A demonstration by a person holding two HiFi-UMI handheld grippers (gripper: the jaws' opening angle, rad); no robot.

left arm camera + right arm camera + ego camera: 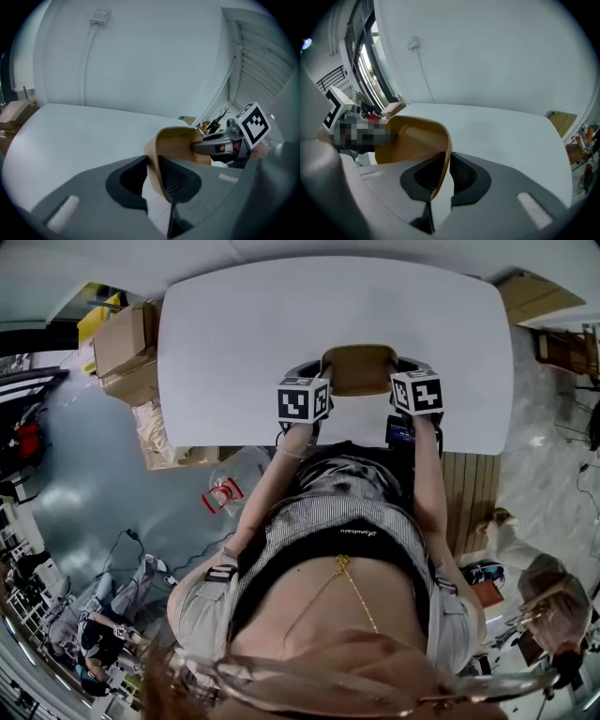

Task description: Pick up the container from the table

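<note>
Tan container (359, 369): smooth, thin-walled, with rounded corners, at the near edge of the matte white table (281, 315). The left gripper (152, 171) pinches the container's left wall between ribbed dark-grey jaws, one inside and one outside. The right gripper (446, 174) clamps the right wall in the same way. Contact between container and table cannot be told.
</note>
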